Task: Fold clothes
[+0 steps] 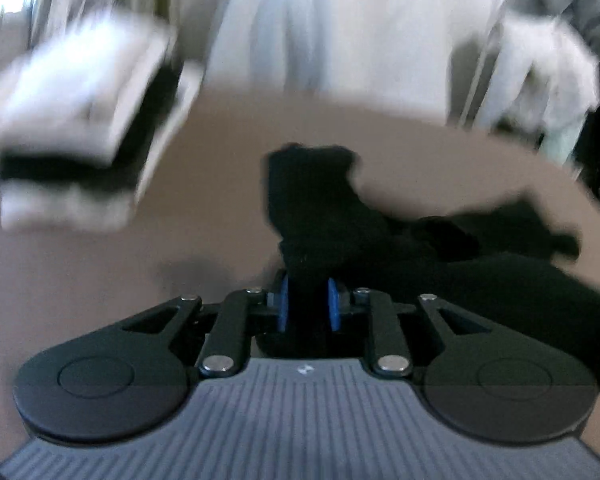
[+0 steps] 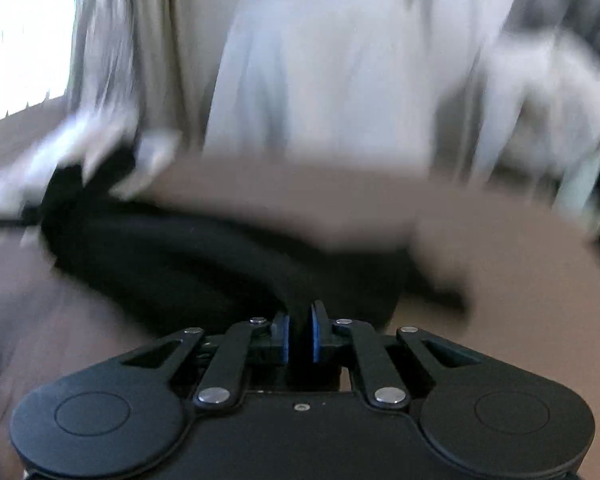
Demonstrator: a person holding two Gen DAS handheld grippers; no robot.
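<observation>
So in the left wrist view, the left gripper has its two blue pads squeezed in on a bunched-up bit of the black garment, jaws nearly together with just the wad of fabric filling the gap. The cloth sticks up right ahead of the fingertips as a dark lump, then trails off to the right of the tool, where a wider dark stretch of it spreads low over the brown table. Up and to the left of the gripper there's a stack of folded clothes, white and black layers, pretty smeared by blur so I can't tell what the pieces are. Farther ahead, past the table edge, it's all pale hanging fabric, also blurry. Over in the right wrist view, the right gripper is pinched even tighter, blue pads almost meeting with a thin fold of the same black garment caught between them. From the fingertips the cloth runs ahead and off to the left of the tool as a big dark sweep across the brown table. The far left end of it is lost in the blur near something whitish, can't make out what. Straight ahead beyond the table is more pale fabric.
</observation>
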